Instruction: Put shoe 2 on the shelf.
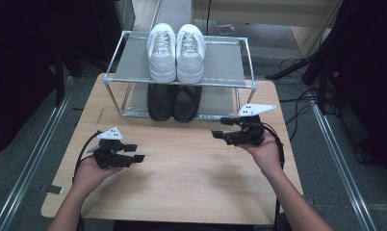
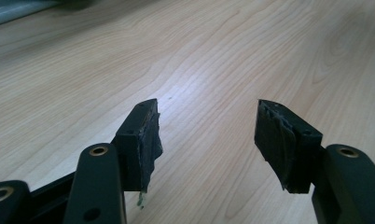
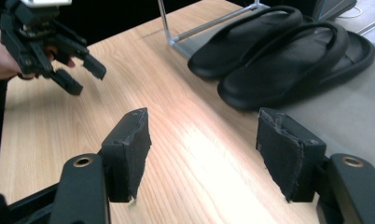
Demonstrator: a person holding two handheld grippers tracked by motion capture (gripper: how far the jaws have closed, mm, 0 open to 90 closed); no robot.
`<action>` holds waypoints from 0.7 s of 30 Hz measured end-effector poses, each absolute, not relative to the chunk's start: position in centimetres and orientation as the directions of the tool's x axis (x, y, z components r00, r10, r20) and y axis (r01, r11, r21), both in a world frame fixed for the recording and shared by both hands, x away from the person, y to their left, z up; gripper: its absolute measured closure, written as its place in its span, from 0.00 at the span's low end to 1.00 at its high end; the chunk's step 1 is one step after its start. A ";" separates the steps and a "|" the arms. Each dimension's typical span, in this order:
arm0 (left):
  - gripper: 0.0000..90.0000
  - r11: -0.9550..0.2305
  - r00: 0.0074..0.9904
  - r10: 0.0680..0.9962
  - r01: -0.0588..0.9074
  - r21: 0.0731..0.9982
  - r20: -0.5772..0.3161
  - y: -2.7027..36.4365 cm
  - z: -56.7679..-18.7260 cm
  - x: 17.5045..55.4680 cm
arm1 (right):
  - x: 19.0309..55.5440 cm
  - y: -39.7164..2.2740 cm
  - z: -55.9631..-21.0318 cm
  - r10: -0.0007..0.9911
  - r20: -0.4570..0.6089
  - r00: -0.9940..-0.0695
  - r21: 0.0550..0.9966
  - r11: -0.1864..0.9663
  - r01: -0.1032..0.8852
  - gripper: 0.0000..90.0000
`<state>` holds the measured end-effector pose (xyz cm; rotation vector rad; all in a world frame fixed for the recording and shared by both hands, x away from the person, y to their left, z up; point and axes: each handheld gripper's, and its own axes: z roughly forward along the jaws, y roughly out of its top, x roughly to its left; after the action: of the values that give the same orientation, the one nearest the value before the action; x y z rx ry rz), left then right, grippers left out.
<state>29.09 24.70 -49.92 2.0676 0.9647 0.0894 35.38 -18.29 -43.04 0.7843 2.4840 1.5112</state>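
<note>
Both pairs sit on the rack [image 1: 113, 65] already: white sneakers [image 1: 176, 52] on top, black flip-flops [image 3: 279, 51] below at twelve o'clock. Left tongs [image 1: 134, 153] at eight o'clock and right tongs [image 1: 222, 127] at two o'clock gape wide, empty, above the worktop [image 1: 191, 173]. Judging by this, little remains.

Pale wooden table [image 1: 191, 183] on grey floor [image 1: 18, 159], dark surroundings, cables [image 1: 297, 103] at right
</note>
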 end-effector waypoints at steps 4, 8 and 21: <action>0.44 -0.363 0.706 0.658 0.601 0.712 -0.261 24.7 -50.0 29.0 | 34.3 -19.4 -44.6 0.499 0.160 -0.851 0.858 0.356 0.370 0.40; 0.44 -0.367 0.707 0.658 0.601 0.710 -0.259 24.5 -50.0 29.1 | 33.5 -20.5 -45.8 0.515 0.170 -0.840 0.853 0.351 0.388 0.40; 0.43 -0.375 0.713 0.654 0.597 0.709 -0.254 24.2 -50.1 29.0 | 33.1 -23.3 -48.0 0.545 0.168 -0.821 0.850 0.342 0.401 0.42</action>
<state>28.98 24.25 -50.06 2.0838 0.9492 0.0867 33.13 -23.30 -48.01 0.8704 2.4508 1.4861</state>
